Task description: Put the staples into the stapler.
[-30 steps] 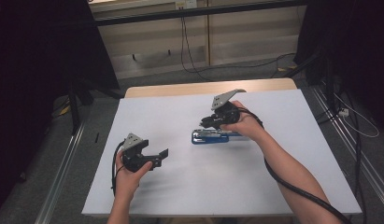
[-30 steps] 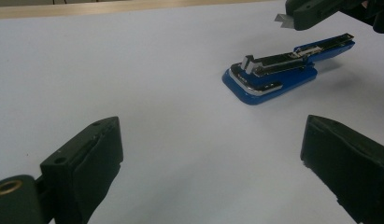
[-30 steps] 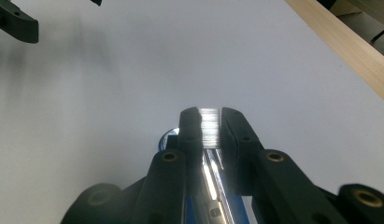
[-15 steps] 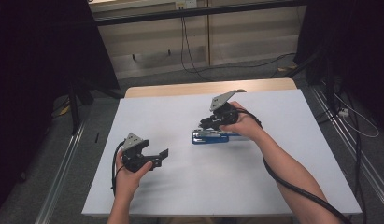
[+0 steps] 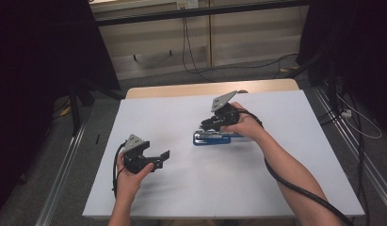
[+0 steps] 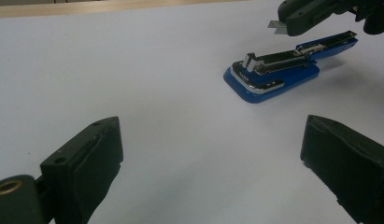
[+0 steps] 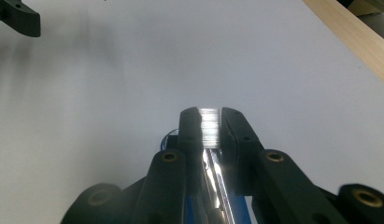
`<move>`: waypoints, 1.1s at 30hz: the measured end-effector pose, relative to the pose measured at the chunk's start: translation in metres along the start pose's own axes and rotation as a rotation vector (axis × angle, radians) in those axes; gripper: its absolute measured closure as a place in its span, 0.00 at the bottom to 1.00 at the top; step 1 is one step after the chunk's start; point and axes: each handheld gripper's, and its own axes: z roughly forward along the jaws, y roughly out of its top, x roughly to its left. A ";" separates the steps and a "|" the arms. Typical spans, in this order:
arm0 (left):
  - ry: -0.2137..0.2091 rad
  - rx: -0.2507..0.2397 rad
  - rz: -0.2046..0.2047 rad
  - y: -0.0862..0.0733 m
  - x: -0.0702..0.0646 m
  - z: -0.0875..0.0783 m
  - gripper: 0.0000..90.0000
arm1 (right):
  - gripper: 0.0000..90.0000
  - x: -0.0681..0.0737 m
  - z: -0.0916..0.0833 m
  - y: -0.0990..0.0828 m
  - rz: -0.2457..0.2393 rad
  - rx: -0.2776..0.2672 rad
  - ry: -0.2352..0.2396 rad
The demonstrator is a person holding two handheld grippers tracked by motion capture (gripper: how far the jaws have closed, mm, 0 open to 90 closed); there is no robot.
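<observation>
Sitting on white table (image 5: 276, 188): one blue stapler (image 6: 273, 74), lid swung open, metal staple rail exposed. Holding a shiny strip of staples (image 7: 209, 126) in right gripper (image 5: 211, 125), jaws nearly closed, pinching strip btwn the pads, right above stapler's rail. Hovering directly over stapler's rear end, stapler just beneath & touching-close to jaw tips.

Resting low, well apart from stapler: left gripper (image 5: 164, 157), jaws spread wide, gripping nothing, pointing twd stapler w/ bare tabletop btwn. Showing in left gripper view: stapler ahead & to the right of the jaws, right gripper's tip just above its far end.

Blocking nothing btwn the two grippers; trailing off each hand, a black cable. Leaving plenty of open sheet all round: far wooden edge (image 5: 205, 89) well beyond right gripper, near edge just behind left hand. Beyond table: floor cables, dark curtains, metal rails.

Counting: 1 stapler, 1 staple strip, 2 grippers.
</observation>
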 end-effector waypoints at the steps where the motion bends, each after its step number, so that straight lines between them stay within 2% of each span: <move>1: -0.001 -0.001 -0.001 0.000 0.000 0.000 0.07 | 0.88 0.000 0.000 0.000 0.001 -0.001 0.002; 17: 0.000 -0.002 -0.001 0.000 0.001 0.000 0.07 | 0.88 -0.004 0.008 -0.004 0.004 0.004 0.021; 33: 0.003 0.004 -0.002 -0.001 0.000 0.001 0.07 | 0.88 -0.006 0.016 -0.008 -0.017 0.022 0.035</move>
